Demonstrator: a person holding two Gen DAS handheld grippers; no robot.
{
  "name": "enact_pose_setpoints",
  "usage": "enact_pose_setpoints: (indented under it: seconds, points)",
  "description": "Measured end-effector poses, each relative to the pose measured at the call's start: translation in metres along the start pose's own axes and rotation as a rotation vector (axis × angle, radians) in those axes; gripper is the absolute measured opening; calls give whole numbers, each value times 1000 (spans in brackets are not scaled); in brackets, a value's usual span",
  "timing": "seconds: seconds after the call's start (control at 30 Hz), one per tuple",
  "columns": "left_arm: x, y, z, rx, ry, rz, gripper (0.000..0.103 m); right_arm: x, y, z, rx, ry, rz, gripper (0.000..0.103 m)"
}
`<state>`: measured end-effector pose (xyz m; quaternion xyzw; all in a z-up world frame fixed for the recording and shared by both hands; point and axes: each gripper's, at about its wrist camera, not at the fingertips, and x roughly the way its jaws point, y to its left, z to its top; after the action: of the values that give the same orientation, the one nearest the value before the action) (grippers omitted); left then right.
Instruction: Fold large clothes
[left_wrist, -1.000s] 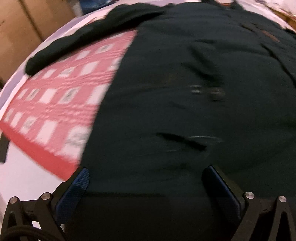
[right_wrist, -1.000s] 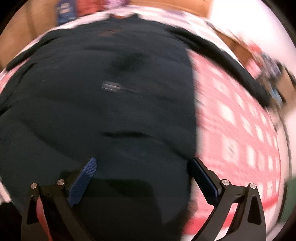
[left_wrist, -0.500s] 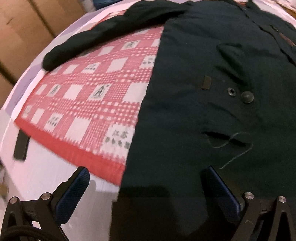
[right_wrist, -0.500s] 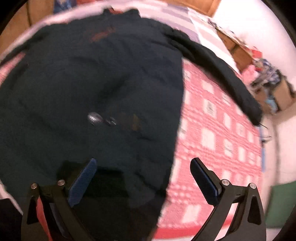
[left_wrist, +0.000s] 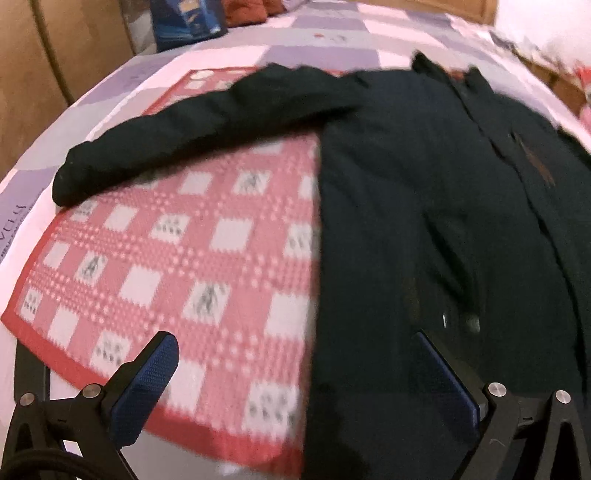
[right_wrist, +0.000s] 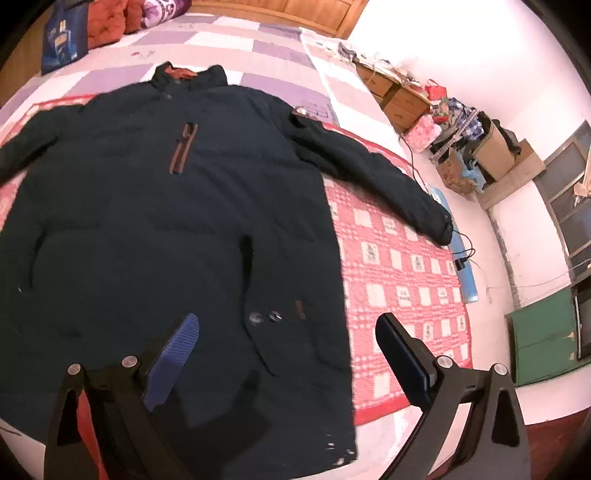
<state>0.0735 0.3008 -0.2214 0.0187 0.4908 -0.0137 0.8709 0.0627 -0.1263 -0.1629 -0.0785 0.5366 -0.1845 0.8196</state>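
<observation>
red checked cloth (left_wrist: 207, 266) with blurred characters, nothing legible

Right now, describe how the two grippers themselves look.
Both are black frames with silver screw heads. The left gripper carries two blue textured pads, and a black cable curls at its lower left. The right gripper has the same blue pads, with a red part behind its left strut.
</observation>
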Motion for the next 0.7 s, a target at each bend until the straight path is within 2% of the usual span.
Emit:
enact_pose_setpoints:
  seconds: [0.1, 0.23, 0.33, 0.5, 0.6, 0.7]
  points:
    - [14, 7, 17, -28, 16, 13, 103, -6, 6, -2, 4, 3, -1, 99]
    - [27, 8, 27, -60, 28, 41, 103, 11, -7, -1, 30, 25, -4, 99]
    - [41, 0, 42, -107, 48, 23, 103, 33, -20, 5, 61, 39, 47, 99]
    - [85, -26, 79, -123, 67, 47, 103, 92, -56, 28, 47, 8, 127, 99]
    - [121, -37, 106, -132, 99, 64, 103, 147, -87, 53, 54, 25, 221, 99]
    - [152, -42, 127, -122, 123, 103, 103, 188, -100, 79, 13, 17, 294, 99]
